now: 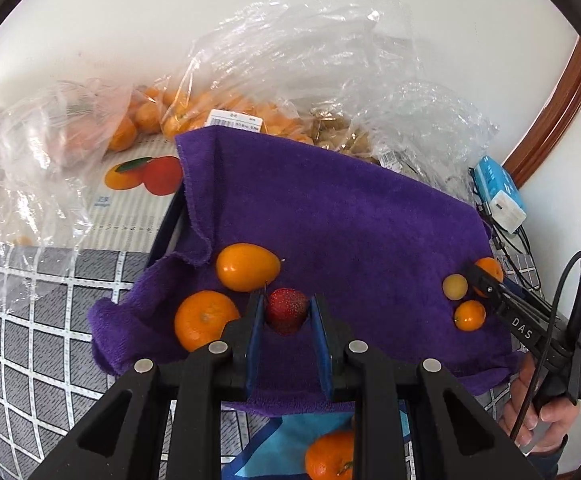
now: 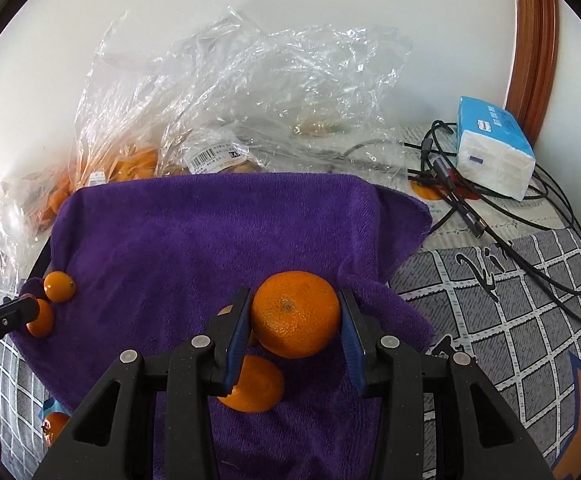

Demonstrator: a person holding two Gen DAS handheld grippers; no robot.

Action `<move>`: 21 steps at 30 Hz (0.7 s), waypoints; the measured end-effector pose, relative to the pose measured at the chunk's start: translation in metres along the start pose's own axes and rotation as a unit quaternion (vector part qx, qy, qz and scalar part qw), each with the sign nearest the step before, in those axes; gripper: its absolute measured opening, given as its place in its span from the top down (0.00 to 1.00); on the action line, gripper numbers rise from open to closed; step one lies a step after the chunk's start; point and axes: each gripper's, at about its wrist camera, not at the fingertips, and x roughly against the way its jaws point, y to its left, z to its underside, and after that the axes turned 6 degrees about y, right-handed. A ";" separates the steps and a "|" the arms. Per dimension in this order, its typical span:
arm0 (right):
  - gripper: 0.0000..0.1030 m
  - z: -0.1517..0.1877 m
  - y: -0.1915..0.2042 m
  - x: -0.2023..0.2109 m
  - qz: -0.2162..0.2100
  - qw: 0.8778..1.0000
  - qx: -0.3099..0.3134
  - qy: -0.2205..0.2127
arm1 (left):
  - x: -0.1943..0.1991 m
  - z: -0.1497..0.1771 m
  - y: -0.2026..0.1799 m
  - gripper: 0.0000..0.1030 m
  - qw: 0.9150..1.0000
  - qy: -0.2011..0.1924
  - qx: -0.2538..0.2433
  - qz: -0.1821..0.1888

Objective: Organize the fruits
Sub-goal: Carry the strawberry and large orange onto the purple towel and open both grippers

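- Two blue pads of the left gripper [image 1: 286,312], seen in the left wrist view, are pinched on a red strawberry [image 1: 286,310], one pad against each side.
- Strawberry position: above the purple towel [image 1: 330,208], with an oval orange fruit [image 1: 247,267] just beyond it and a round mandarin [image 1: 204,320] just to its left.
- Right gripper [image 1: 475,274], at the right edge of this view, points toward three small fruits [image 1: 469,315] near the towel's right side; a hand [image 1: 538,412] grips its handle.
- Right wrist view: the right gripper [image 2: 295,316] is clamped on a large mandarin [image 2: 295,314], both pads touching its sides.
- Large mandarin position: above the towel [image 2: 210,232], with another mandarin [image 2: 254,384] lying below and left of it.
- Both grippers angle steeply downward toward the towel.
- Clear plastic bags [image 2: 250,92] of fruit lie behind the towel, by the wall.
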 end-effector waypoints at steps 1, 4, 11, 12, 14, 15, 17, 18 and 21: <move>0.59 -0.001 0.000 0.000 0.000 1.000 0.001 0.001 | -0.004 0.000 -0.002 0.78 1.000 0.003 -0.001 0.000; 0.60 -0.002 -0.001 0.000 0.000 1.000 0.003 0.005 | -0.011 0.001 -0.005 0.78 1.000 0.011 -0.004 -0.011; 0.59 0.000 -0.001 0.001 -0.001 1.000 0.010 0.002 | -0.026 0.004 -0.009 0.78 0.999 0.025 -0.011 -0.025; 0.59 0.000 -0.001 0.001 -0.001 1.000 0.010 0.002 | -0.027 0.004 -0.009 0.78 0.999 0.026 -0.012 -0.024; 0.58 0.001 0.000 0.001 0.001 1.000 0.012 0.004 | -0.029 0.005 -0.009 0.78 0.999 0.027 -0.012 -0.022; 0.58 0.002 0.001 0.001 0.002 1.000 0.016 0.003 | -0.031 0.005 -0.009 0.78 0.999 0.029 -0.011 -0.022; 0.58 0.003 0.002 0.002 0.006 1.000 0.019 0.004 | -0.033 0.005 -0.009 0.78 0.999 0.030 -0.010 -0.020; 0.58 0.003 0.003 0.003 0.007 1.000 0.019 0.006 | -0.032 0.005 -0.009 0.78 0.999 0.029 -0.010 -0.020; 0.58 0.005 0.002 0.009 0.004 1.000 0.015 0.006 | -0.030 0.005 -0.007 0.74 0.999 0.029 -0.005 -0.020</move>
